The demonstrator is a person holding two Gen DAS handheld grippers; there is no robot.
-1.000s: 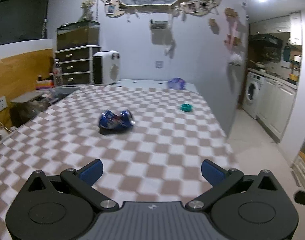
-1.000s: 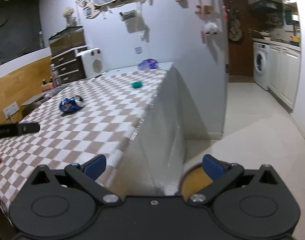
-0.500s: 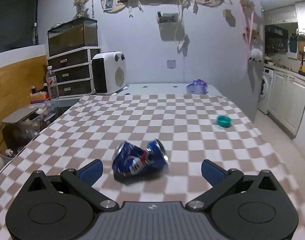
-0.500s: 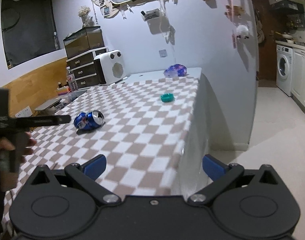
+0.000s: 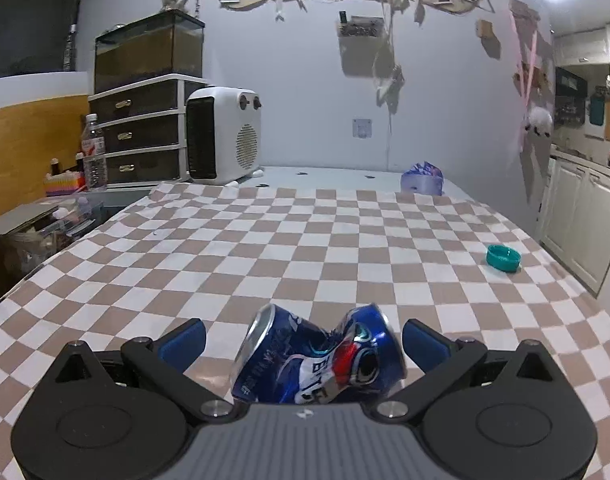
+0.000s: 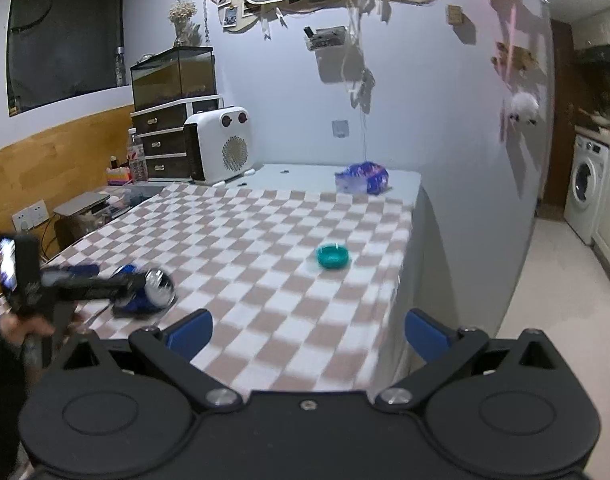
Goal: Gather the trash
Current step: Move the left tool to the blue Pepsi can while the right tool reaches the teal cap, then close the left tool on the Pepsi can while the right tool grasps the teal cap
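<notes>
The left tool [image 5: 303,340] has come closer to the crushed blue metal can [image 5: 317,358], which now lies between its two blue fingers [image 5: 183,340]. The fingers are spread wide and do not touch the can. The can lies on its side on the bench with the brown and white checked cloth [image 5: 265,248]. A small round teal cap [image 5: 503,258] sits at 2 o'clock from the can, well apart. A crumpled purple bag [image 5: 421,179] lies at 1 o'clock, at the far end. The right tool [image 6: 307,332] hangs over the bench's near edge, spread wide, holding nothing.
</notes>
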